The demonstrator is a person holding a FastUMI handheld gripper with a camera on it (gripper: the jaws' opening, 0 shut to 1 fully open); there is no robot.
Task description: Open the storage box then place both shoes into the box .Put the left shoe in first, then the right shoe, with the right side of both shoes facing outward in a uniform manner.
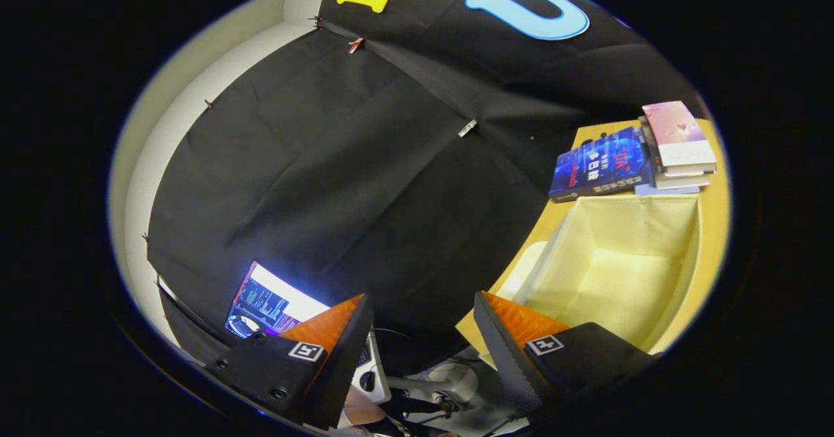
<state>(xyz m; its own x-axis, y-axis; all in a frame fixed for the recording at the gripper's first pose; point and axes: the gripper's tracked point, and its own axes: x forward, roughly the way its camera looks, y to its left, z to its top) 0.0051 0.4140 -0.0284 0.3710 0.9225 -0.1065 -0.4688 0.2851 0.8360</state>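
Gripper [423, 333] gaped wide, holding nothing; pale yellow soft fabric storage box [625, 274] sat open on tan wooden surface [713, 228], beside stacked books [671, 157].

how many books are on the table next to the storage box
About 4. A blue book lies flat beyond the open storage box; beside it a stack of roughly three, pink book on top. Lower ones are partly hidden. The gripper is open, holding nothing.
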